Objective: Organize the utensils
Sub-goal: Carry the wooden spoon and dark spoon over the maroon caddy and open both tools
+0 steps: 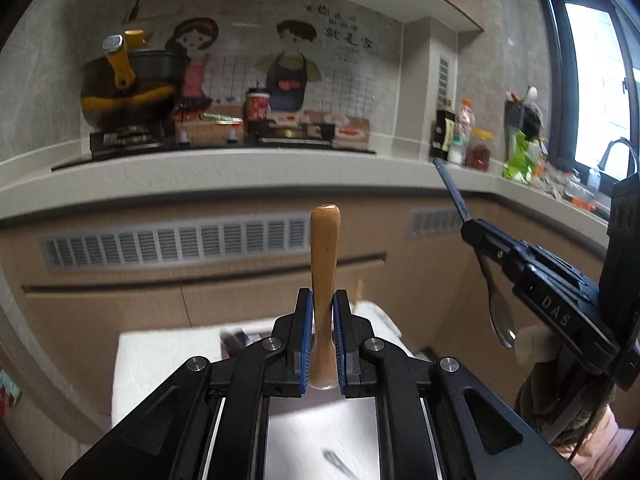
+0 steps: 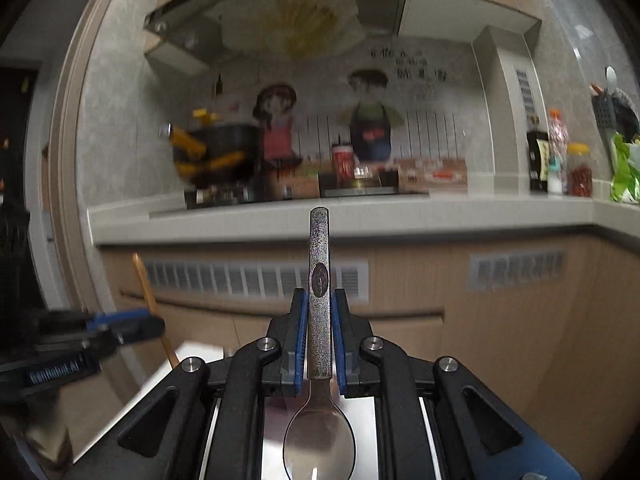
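Two grippers: both raised in front of the kitchen counter (image 1: 240,176), each pointing roughly level toward the wall, side by side and apart.
Left gripper (image 1: 323,340): seen from its own camera aimed at the cabinet vents; in the right view it shows at the left edge, blurred (image 2: 132,326).
Left fingers (image 1: 303,336): blue pads pinch a wooden handle (image 1: 325,280) on both sides.
Wooden handle: stands forward between the pads, its rounded end well past the fingertips, its lower part running back under the jaws; what kind of utensil it is cannot be told.
Right gripper (image 2: 319,336): aimed at the stove; in the left view it sits at the right, tilted (image 1: 476,232).
Right fingers (image 2: 301,336): pads pressed on a spoon (image 2: 319,320) handle.
Spoon: metal, handle pointing forward beyond the tips, bowl behind the pads toward the camera; in the left view the bowl hangs below the jaws.
Below: a white surface (image 1: 160,356) under the left gripper, blurred.
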